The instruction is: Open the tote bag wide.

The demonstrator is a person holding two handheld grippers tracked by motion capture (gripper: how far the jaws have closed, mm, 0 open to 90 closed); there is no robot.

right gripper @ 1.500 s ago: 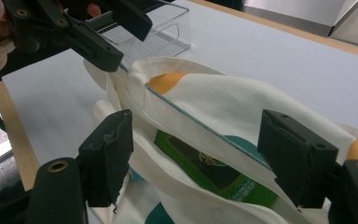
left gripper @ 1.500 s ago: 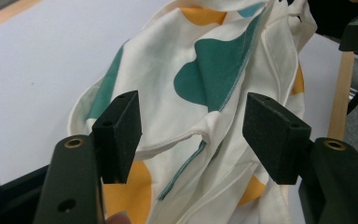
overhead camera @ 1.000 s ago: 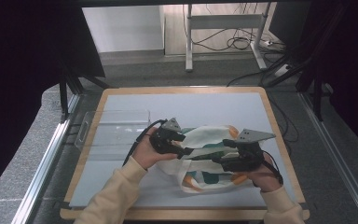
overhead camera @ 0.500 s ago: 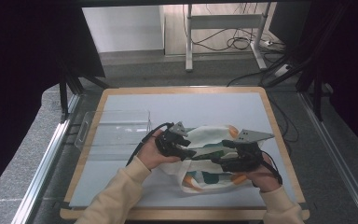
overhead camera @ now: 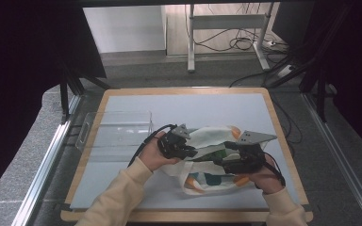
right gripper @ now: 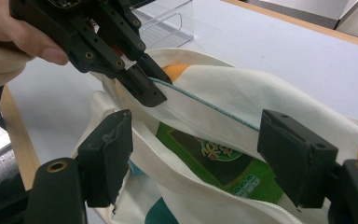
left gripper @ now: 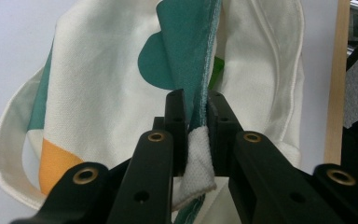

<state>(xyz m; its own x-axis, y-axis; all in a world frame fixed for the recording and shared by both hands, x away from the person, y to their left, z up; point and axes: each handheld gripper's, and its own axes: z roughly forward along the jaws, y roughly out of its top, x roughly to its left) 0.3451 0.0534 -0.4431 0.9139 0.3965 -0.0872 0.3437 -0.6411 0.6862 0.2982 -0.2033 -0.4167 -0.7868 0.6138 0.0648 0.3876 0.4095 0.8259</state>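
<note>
A cream cloth bag [overhead camera: 206, 137] with teal and orange patches lies on the blue-grey mat [overhead camera: 179, 106]. My left gripper [left gripper: 196, 100] has just been closing and is shut on the bag's upper rim [left gripper: 200, 154], the cloth pinched between its pads. From the high view it [overhead camera: 194, 152] reaches in from the bag's left. My right gripper [right gripper: 196, 133] stands open and wide at the bag's mouth, its jaws either side of the gap. Inside the bag lies a green packet [right gripper: 214, 165]. In the right gripper view the left gripper [right gripper: 144, 91] lifts the rim.
A clear plastic bin [overhead camera: 115, 129] stands on the mat to the left of the bag, and shows behind the bag [right gripper: 165, 21] in the right gripper view. The table has a wooden border [overhead camera: 283, 136]. Black frame posts rise at both sides.
The left gripper's jaws have closed onto the bag's rim after edging a little to the right. The right gripper has stayed put.
</note>
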